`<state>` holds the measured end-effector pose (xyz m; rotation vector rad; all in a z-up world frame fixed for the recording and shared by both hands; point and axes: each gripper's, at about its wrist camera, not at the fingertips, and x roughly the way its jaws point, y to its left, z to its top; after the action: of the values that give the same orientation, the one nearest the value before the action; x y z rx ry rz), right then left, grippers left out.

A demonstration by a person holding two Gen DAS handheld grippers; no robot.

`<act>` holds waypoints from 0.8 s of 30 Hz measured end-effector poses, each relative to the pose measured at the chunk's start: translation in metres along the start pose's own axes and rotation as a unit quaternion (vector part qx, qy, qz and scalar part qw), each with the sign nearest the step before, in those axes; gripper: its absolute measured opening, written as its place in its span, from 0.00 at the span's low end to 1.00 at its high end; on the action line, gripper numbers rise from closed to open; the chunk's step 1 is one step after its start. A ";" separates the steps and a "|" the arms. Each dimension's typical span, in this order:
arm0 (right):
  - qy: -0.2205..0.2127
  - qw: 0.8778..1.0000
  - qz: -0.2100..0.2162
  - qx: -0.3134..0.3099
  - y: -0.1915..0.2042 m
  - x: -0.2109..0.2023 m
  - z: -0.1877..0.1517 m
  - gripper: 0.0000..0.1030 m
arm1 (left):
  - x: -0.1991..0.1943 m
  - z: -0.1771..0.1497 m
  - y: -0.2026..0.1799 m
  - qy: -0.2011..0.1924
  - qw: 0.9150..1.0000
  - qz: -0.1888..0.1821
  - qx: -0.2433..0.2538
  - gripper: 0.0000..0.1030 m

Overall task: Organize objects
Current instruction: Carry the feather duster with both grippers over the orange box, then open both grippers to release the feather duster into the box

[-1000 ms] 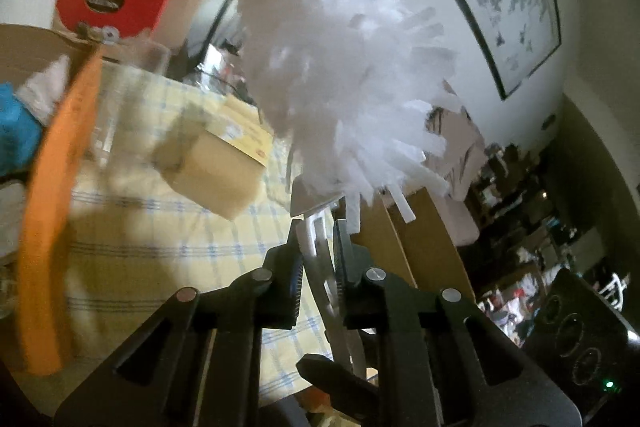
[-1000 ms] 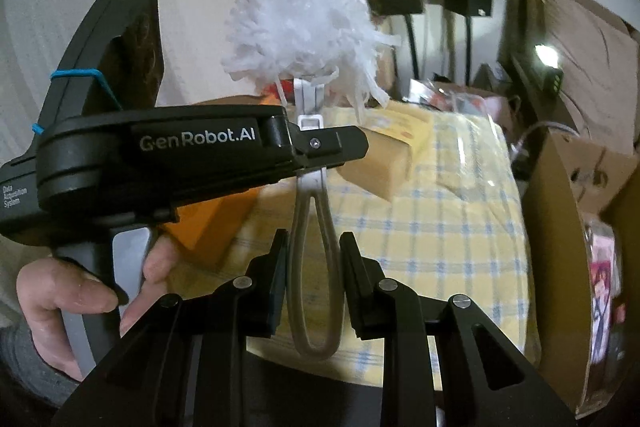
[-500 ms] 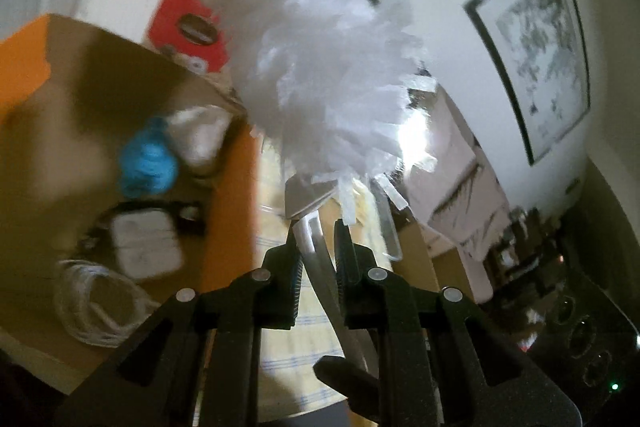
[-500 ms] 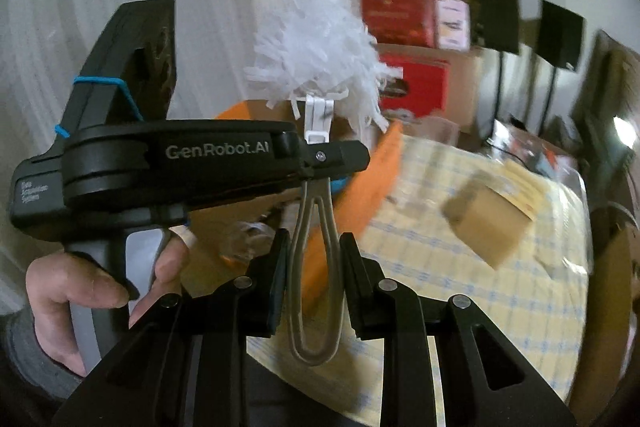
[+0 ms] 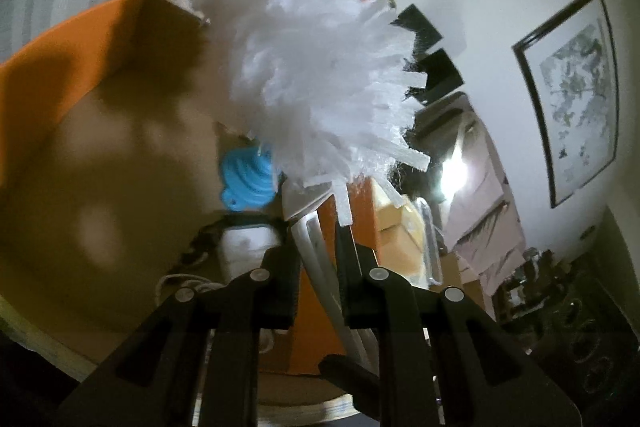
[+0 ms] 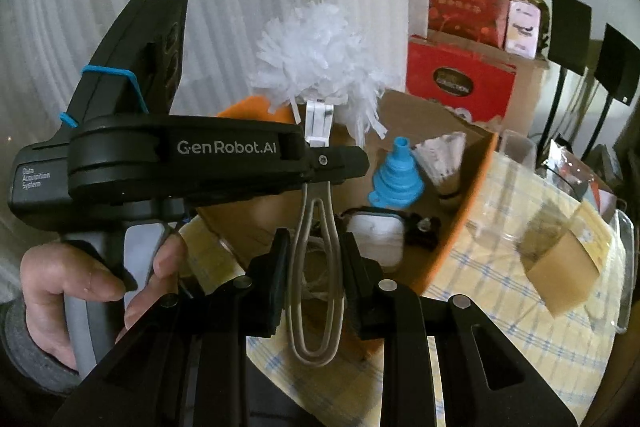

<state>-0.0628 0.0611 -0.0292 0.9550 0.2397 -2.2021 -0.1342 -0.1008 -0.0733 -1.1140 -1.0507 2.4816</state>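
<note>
Covering the surface [image 6: 516, 307] is a yellow checked cloth, and on it sits a big orange-rimmed cardboard box [image 6: 460, 223], open at the top. Above the box hangs a white fluffy duster [image 6: 316, 59], upright. The left claw [image 6: 320, 167] is clamped on its pale handle just below the head (a person's hand [image 6: 92, 283] holds that tool). The right claw [image 6: 314, 269] has its fingers beside the grey handle loop [image 6: 316, 291]; whether they pinch it I cannot tell. Inside the box lie a shuttlecock [image 6: 442, 159], a blue folding funnel [image 6: 394, 177] and a white charger [image 6: 376, 237].
</note>
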 end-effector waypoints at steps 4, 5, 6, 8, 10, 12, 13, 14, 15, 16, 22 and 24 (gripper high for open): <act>0.009 1.000 -0.006 -0.004 0.001 0.010 0.002 0.23 | 0.008 -0.001 0.017 0.014 1.000 0.013 -0.018 0.15; 0.011 1.000 -0.005 -0.003 0.000 0.012 0.002 0.23 | 0.009 -0.002 0.020 0.017 1.000 0.014 -0.022 0.15; 0.012 1.000 -0.004 -0.002 -0.001 0.013 0.003 0.23 | 0.010 -0.003 0.020 0.016 0.999 0.019 -0.020 0.16; 0.015 1.000 -0.004 0.000 -0.003 0.016 0.004 0.23 | 0.011 -0.005 0.018 0.011 1.000 0.024 -0.013 0.16; 0.017 1.000 -0.006 0.001 -0.005 0.019 0.005 0.23 | 0.013 -0.006 0.019 0.015 0.999 0.033 -0.010 0.16; 0.019 1.000 -0.005 0.006 -0.007 0.022 0.006 0.23 | 0.015 -0.008 0.020 0.022 0.999 0.041 -0.012 0.19; 0.018 1.000 -0.004 0.010 -0.010 0.022 0.007 0.23 | 0.014 -0.008 0.021 0.025 0.999 0.042 -0.013 0.23; 0.017 1.000 -0.004 0.011 -0.011 0.022 0.008 0.22 | 0.012 -0.009 0.022 0.027 0.999 0.042 -0.012 0.25; 0.017 1.000 -0.002 0.014 -0.012 0.023 0.008 0.21 | 0.011 -0.010 0.021 0.026 0.999 0.043 -0.011 0.31; 0.018 1.000 -0.001 0.017 -0.014 0.024 0.009 0.19 | 0.009 -0.009 0.019 0.026 0.999 0.043 -0.011 0.37; 0.029 0.999 0.000 0.039 -0.025 0.035 0.003 0.18 | -0.015 -0.005 0.019 -0.004 0.999 0.052 -0.002 0.59; 0.026 0.999 0.006 0.048 -0.028 0.034 0.001 0.18 | -0.021 -0.003 0.020 -0.008 0.998 0.056 0.002 0.59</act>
<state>-0.0981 0.0628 -0.0549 1.0647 0.1544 -2.1962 -0.1156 -0.1230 -0.0764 -1.1850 -1.0146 2.5820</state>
